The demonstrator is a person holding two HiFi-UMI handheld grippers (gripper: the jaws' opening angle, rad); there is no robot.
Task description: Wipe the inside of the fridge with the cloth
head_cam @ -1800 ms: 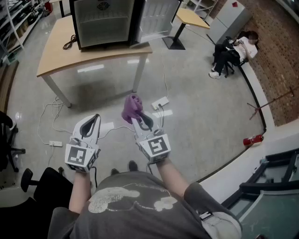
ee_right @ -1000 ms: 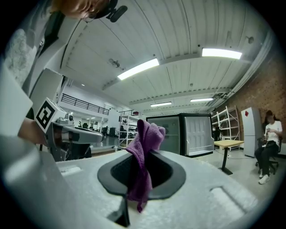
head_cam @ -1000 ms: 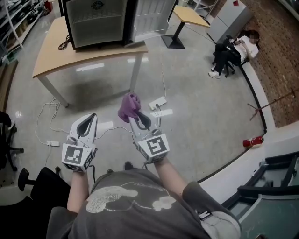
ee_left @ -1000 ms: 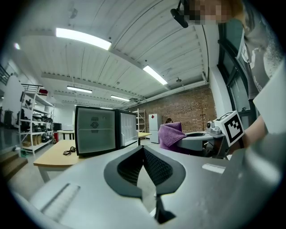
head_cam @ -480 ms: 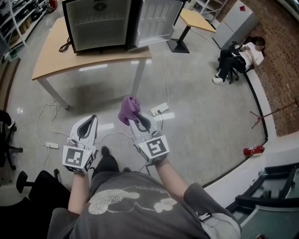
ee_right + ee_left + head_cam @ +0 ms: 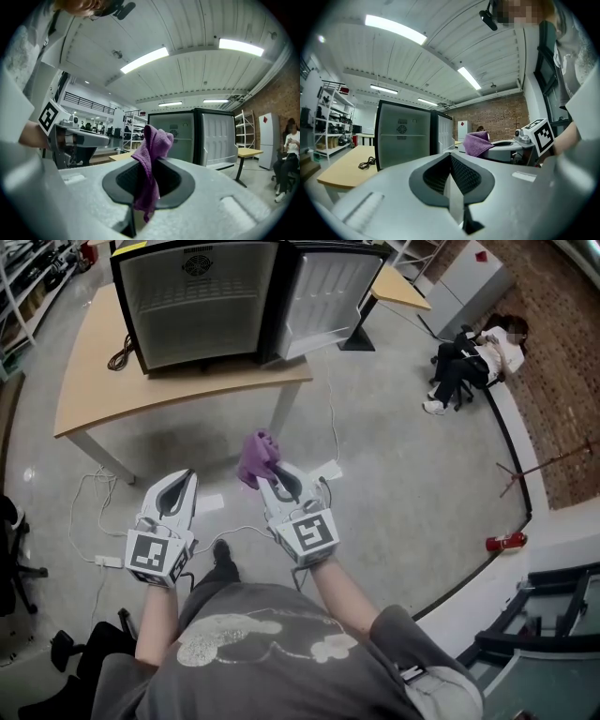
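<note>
The right claw (image 6: 272,482) pinches the purple cloth (image 6: 256,456). The left claw (image 6: 180,482) is closed and empty. The open fridge (image 6: 197,306) sits on the desk (image 6: 94,399), well apart. The floppy cloth could slip out on the way.

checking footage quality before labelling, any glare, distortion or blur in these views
Head view: wide-angle bend, soft shadow under the light wooden table. Left gripper view: heavy fisheye, dark corners, bright white ceiling strip light blown out. Right gripper view: same fisheye, crumpled purple cloth sharp in the right gripper.
</note>
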